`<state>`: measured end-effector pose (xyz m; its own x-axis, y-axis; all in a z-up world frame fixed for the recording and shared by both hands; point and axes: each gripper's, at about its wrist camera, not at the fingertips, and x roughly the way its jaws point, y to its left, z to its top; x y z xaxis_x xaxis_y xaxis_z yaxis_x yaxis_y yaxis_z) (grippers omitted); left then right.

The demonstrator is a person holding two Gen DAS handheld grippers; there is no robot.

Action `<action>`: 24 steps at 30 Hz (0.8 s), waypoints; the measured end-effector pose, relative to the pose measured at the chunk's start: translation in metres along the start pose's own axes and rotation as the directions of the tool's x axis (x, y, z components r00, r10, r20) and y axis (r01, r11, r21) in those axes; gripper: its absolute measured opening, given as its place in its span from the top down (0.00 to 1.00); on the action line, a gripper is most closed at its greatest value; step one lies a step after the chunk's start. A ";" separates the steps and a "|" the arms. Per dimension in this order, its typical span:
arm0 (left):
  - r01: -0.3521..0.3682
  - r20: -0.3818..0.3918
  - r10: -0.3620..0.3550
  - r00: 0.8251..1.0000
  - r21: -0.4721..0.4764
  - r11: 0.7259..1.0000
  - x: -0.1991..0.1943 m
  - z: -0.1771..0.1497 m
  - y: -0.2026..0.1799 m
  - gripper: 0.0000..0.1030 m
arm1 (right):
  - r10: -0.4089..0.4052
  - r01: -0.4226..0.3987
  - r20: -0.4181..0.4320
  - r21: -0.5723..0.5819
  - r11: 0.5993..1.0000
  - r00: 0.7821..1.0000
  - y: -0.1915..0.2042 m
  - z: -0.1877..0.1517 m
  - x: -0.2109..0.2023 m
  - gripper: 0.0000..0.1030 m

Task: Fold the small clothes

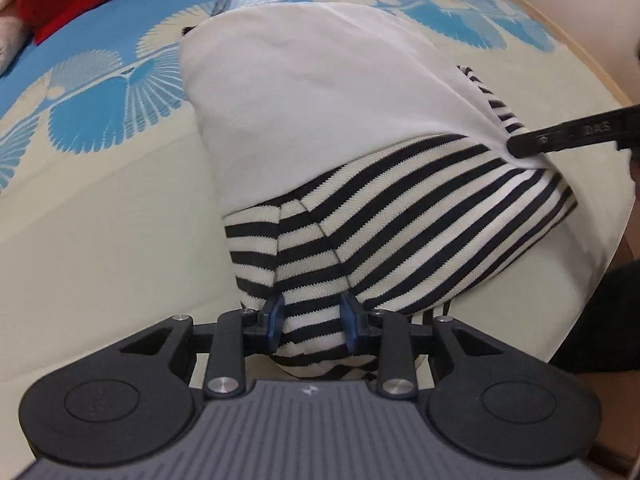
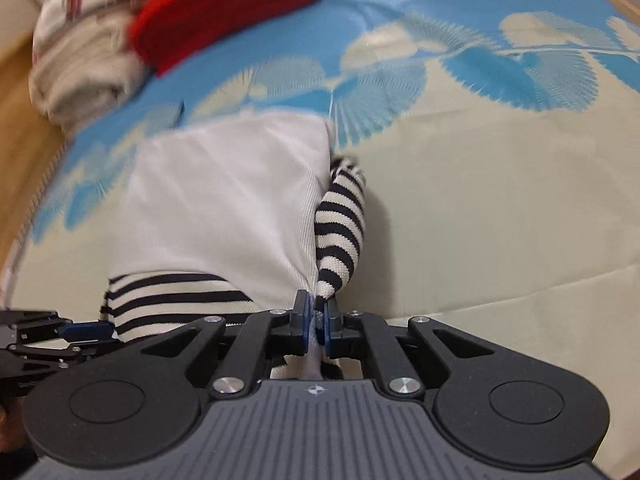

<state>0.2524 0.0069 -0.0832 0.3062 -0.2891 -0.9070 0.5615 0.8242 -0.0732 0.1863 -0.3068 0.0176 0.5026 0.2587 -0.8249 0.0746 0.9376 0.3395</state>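
A small knit garment point(image 1: 400, 224) with a white body and black-and-cream striped sleeves lies on the cream cloth with blue fan prints point(image 1: 100, 208). The left gripper point(image 1: 313, 322) pinches a striped fold between part-closed jaws; the right gripper point(image 2: 317, 320) is nearly closed on its white-and-striped edge. A red knit piece point(image 2: 224, 8) lies well apart.

Soft even light, blur, fisheye-warped edges.

black-and-white striped garment point(image 1: 400, 232) with white panel, blue-and-cream leaf-print cloth point(image 1: 100, 112)
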 end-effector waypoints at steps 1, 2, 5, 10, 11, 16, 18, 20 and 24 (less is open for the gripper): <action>0.018 0.008 -0.018 1.000 -0.012 1.000 -0.001 0.001 0.002 0.66 | -0.008 0.008 -0.026 -0.013 1.000 1.000 0.002 -0.002 0.010 0.94; 0.034 0.018 -0.034 0.999 -0.024 0.999 -0.004 0.000 0.005 0.66 | -0.022 0.021 -0.046 -0.020 1.000 0.999 0.004 -0.004 0.019 0.94; 0.052 0.035 -0.051 0.998 -0.033 0.998 -0.013 -0.003 0.011 0.66 | -0.071 0.069 -0.052 -0.039 0.997 0.996 0.012 -0.006 0.031 0.90; 0.076 0.174 -0.060 0.983 -0.086 0.993 -0.043 0.004 0.025 0.65 | -0.112 0.117 0.062 -0.077 0.990 0.992 0.019 -0.004 -0.001 0.75; 0.078 0.201 -0.055 0.978 -0.109 0.991 -0.047 0.007 0.027 0.65 | -0.097 0.109 0.109 -0.110 0.988 0.989 0.023 -0.006 -0.012 0.75; 0.100 0.286 -0.056 0.957 -0.142 0.985 -0.050 0.033 0.026 0.65 | 0.160 -0.130 0.094 -0.268 0.955 0.983 0.041 -0.021 -0.025 0.76; 0.105 0.274 -0.062 0.960 -0.144 0.984 -0.042 0.042 0.026 0.65 | 0.119 -0.121 -0.026 -0.326 0.938 0.993 0.047 -0.032 -0.001 0.76; 0.071 0.260 -0.031 0.965 -0.146 0.987 -0.034 0.050 0.026 0.65 | -0.007 -0.049 -0.151 -0.360 0.932 0.988 0.043 -0.042 0.029 0.68; 0.051 0.289 0.011 0.957 -0.205 0.977 -0.030 0.061 0.040 0.65 | -0.027 -0.041 -0.211 -0.311 0.949 0.977 0.033 -0.038 0.040 0.65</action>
<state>0.3125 0.0190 -0.0336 0.5216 -0.4085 -0.7491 0.4064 0.8909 -0.2028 0.1765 -0.2570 -0.0210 0.3076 0.2764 -0.9105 -0.2177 0.9520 0.2154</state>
